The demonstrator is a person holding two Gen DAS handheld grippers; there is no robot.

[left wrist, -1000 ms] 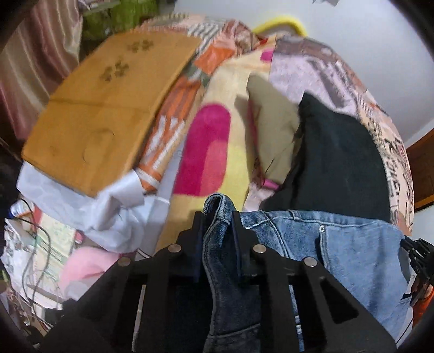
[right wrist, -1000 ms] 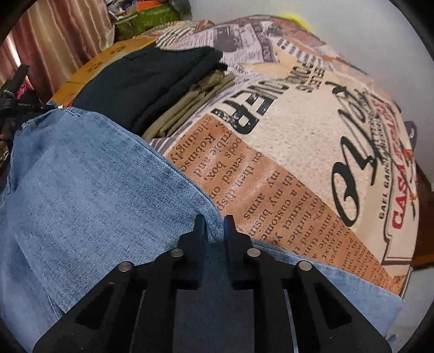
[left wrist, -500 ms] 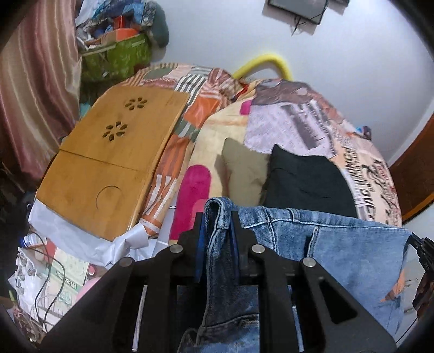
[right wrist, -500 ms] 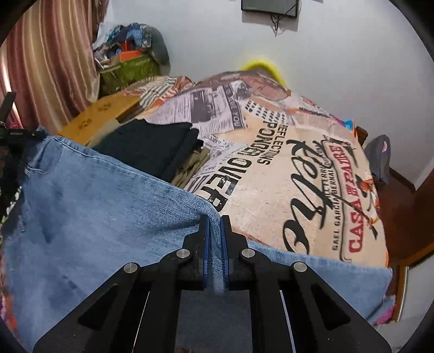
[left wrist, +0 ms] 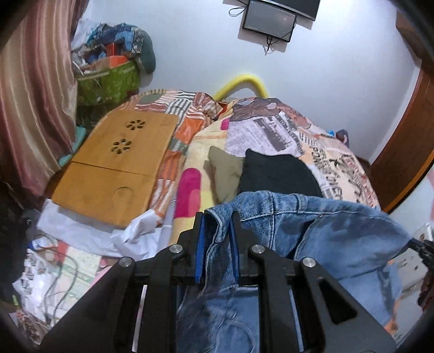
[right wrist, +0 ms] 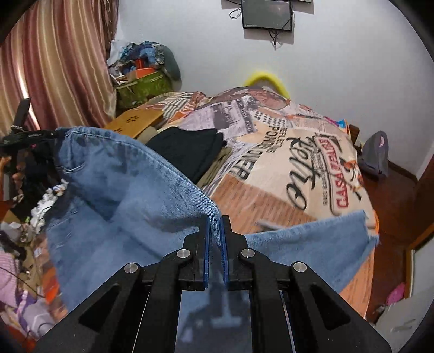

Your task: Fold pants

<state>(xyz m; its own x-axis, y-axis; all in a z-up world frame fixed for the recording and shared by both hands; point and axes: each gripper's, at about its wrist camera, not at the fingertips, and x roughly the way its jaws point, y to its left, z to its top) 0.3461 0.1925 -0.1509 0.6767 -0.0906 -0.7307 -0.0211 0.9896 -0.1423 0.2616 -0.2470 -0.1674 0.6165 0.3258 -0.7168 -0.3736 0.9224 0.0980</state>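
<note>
A lived-in bedroom in a home. Ahead of the right gripper (right wrist: 216, 225) lies a bed (right wrist: 274, 206) under a blanket printed with newspaper text and lettering, with folded dark clothes (right wrist: 187, 152) on it. Beyond the bed, high on the pale wall, hangs a small screen (right wrist: 267, 14). Up and to the left of the left gripper (left wrist: 217, 222) striped pink curtains (left wrist: 32, 108) hang beside a green bag (left wrist: 108, 81) heaped with clutter, and a bamboo lap tray (left wrist: 116, 163) rests on the bedding just ahead to its left
</note>
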